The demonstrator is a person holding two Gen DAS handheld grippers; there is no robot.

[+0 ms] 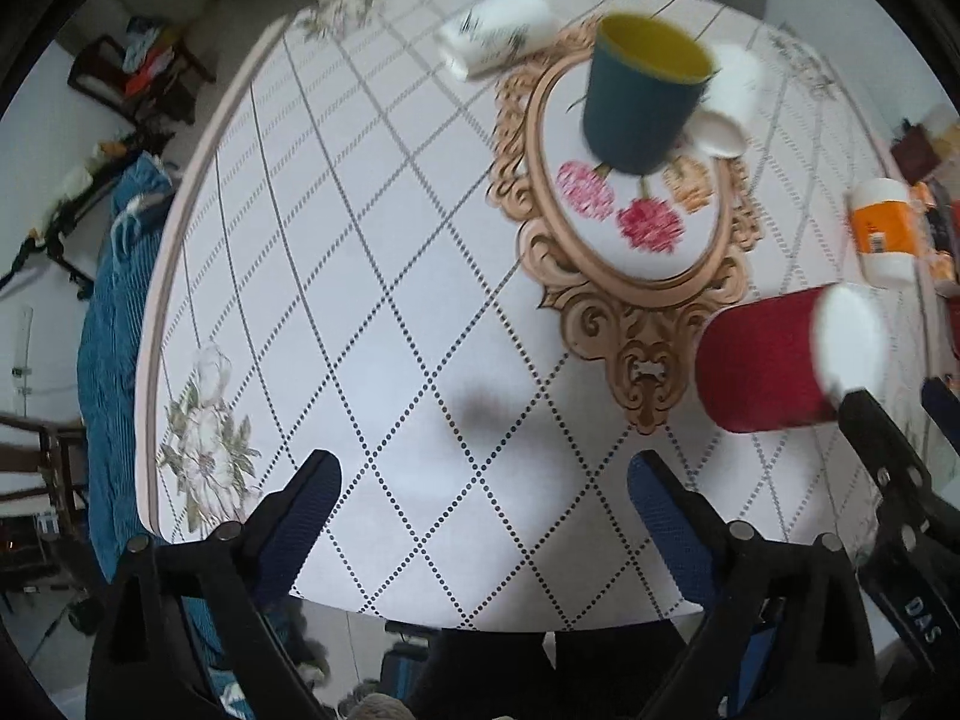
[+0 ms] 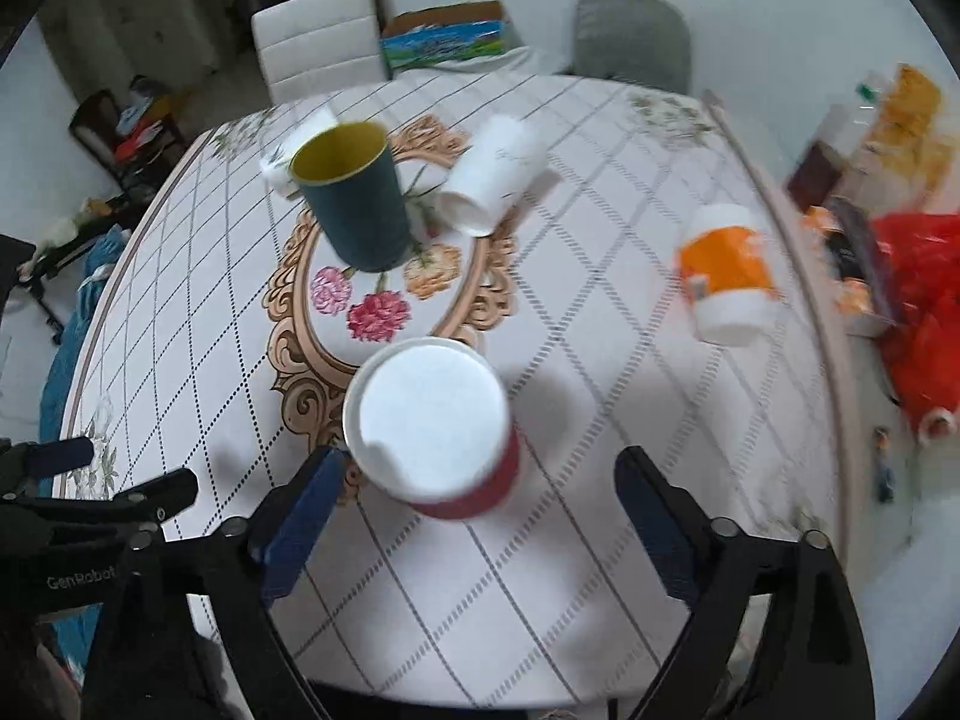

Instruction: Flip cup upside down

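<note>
A red cup with a white inside (image 2: 432,432) stands upright on the table just ahead of my right gripper (image 2: 480,498), which is open and empty with its left finger close beside the cup. The same cup shows at the right of the left wrist view (image 1: 774,360). A dark teal cup with a yellow inside (image 2: 354,198) stands upright on the floral oval; it also shows in the left wrist view (image 1: 645,96). My left gripper (image 1: 483,504) is open and empty over the table's near edge.
A white cup (image 2: 492,174) lies on its side behind the teal cup. An orange and white container (image 2: 726,270) stands at the right. Another white cup (image 1: 498,36) lies at the back. Red bag and clutter (image 2: 918,300) sit past the table's right edge. Chairs stand behind.
</note>
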